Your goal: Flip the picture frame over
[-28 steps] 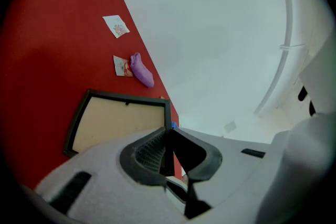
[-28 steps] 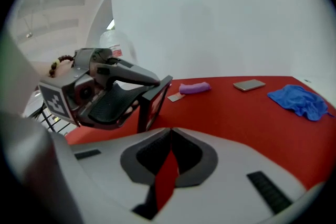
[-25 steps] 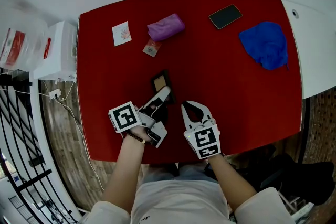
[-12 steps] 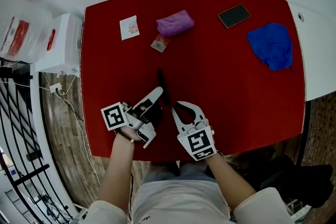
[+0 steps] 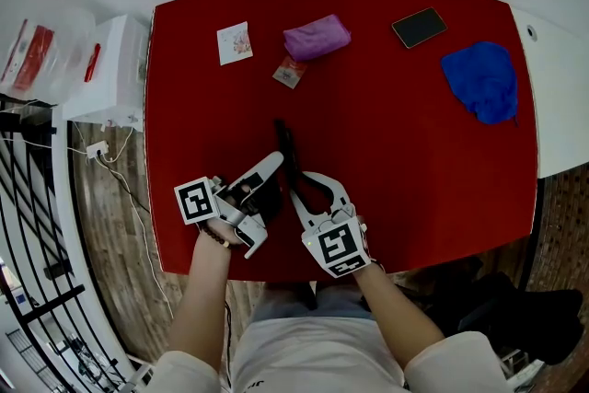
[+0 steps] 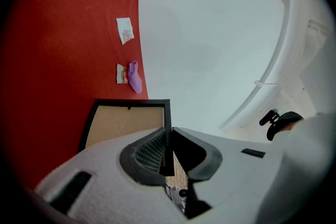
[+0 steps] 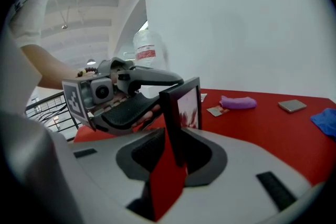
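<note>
**While Balanced on Edge, Frame Sits Mid-Flip**

As the picture frame (image 5: pixel 283 147) stands upright on its edge near the front of the red desk (image 5: pixel 414 152), the left claw (image 5: pixel 274 161) is clamped on its rim, cardboard back facing that side. The right claw (image 5: pixel 317 186) straddles the rim, jaws apart, not pinching. The turn looks half made; the next move calls for a steadied lowering onto one face, without a slap.

- The red desk (image 5: pixel 396 124) carries five small things, all toward its far side.
- A pale card (image 5: pixel 235 42) lies at the far left.
- A purple rolled cloth (image 5: pixel 317 37) lies just beside a small packet (image 5: pixel 290 71).
- A dark phone (image 5: pixel 419 27) and a crumpled blue cloth (image 5: pixel 480 80) lie at the far right.
</note>
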### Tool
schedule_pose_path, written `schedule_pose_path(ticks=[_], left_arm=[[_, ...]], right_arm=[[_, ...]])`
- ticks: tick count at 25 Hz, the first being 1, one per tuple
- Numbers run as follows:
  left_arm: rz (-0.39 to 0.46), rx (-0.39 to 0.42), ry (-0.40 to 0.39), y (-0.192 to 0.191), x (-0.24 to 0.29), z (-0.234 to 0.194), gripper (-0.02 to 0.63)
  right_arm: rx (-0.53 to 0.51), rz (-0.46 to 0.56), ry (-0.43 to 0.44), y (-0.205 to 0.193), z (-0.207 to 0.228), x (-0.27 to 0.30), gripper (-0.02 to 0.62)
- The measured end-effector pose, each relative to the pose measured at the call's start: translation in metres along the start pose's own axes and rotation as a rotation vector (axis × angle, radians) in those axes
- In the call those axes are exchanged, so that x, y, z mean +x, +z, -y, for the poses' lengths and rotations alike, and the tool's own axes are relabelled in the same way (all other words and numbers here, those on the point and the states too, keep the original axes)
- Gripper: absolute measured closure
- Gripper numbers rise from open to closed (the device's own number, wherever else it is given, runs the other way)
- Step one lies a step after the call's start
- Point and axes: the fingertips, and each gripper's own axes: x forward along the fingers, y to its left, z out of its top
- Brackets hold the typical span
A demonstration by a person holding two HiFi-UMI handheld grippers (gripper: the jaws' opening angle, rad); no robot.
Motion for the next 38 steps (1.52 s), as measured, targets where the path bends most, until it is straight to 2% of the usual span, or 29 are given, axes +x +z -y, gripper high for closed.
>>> schedule_pose_path(ticks=[6, 11, 14, 18, 20, 23, 30, 38], left_arm=[[-0.016, 0.008, 0.000, 0.002, -0.005, 0.000, 0.560], [-0.026, 0.081, 0.051, 0.008, -0.011, 0.002, 0.558], [-0.033, 0.234, 0.175, 0.018, -0.020, 0.007, 0.558], [-0.114, 0.495, 0.376, 0.024, -0.029, 0.004, 0.532], [-0.162, 0.549, 0.436, 0.018, -0.028, -0.003, 0.532], [-0.199, 0.554, 0.491, 0.012, -0.026, -0.012, 0.518], [-0.218, 0.502, 0.509, 0.008, -0.029, -0.022, 0.492], [-0.244, 0.475, 0.561, 0.006, -0.033, -0.043, 0.494]], right_arm=[[-0.051, -0.017, -0.013, 0.000, 0.001, 0.012, 0.511], [-0.124, -0.029, -0.048, 0.002, -0.002, 0.014, 0.512], [-0.194, -0.054, -0.107, 0.001, -0.002, 0.014, 0.515], [-0.318, -0.112, -0.209, -0.005, 0.000, 0.013, 0.515], [-0.365, -0.142, -0.242, -0.005, 0.000, 0.013, 0.516], [-0.431, -0.191, -0.281, -0.006, 0.001, 0.012, 0.517], [-0.585, -0.256, -0.355, -0.015, 0.005, 0.005, 0.517], [-0.630, -0.272, -0.348, -0.025, 0.003, 0.006, 0.518]])
